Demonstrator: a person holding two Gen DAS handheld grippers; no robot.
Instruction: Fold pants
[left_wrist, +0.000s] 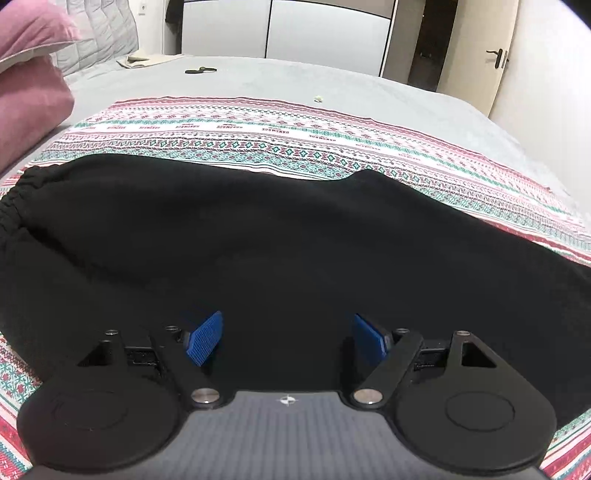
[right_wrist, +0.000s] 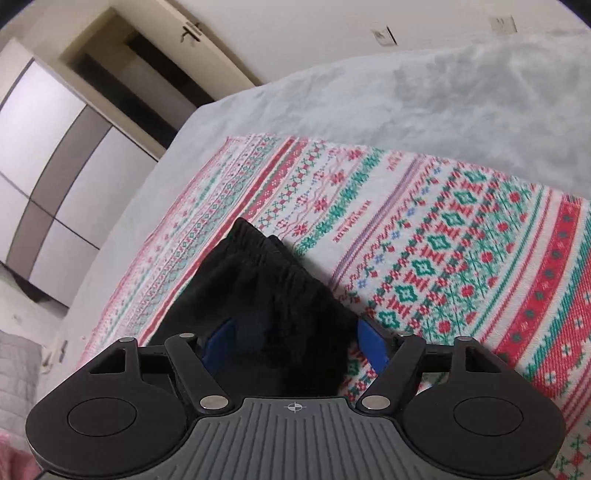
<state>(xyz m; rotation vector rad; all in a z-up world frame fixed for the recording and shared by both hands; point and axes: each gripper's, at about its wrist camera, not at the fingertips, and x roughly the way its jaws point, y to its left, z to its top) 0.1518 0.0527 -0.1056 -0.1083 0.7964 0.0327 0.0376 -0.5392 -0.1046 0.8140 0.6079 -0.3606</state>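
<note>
Black pants (left_wrist: 295, 258) — elastic waistband, patterned cloth (left_wrist: 295, 136)

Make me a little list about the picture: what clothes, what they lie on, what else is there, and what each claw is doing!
clothes: black pants, elastic waistband at the left in the left view
lying on: patterned red, green and white cloth over a grey bed
nearby: pink pillows, wardrobe, door
left claw: open, above the pants
right claw: open, pants end between its fingers

Grey bed (left_wrist: 258, 81), white wardrobe (left_wrist: 325, 33)
</note>
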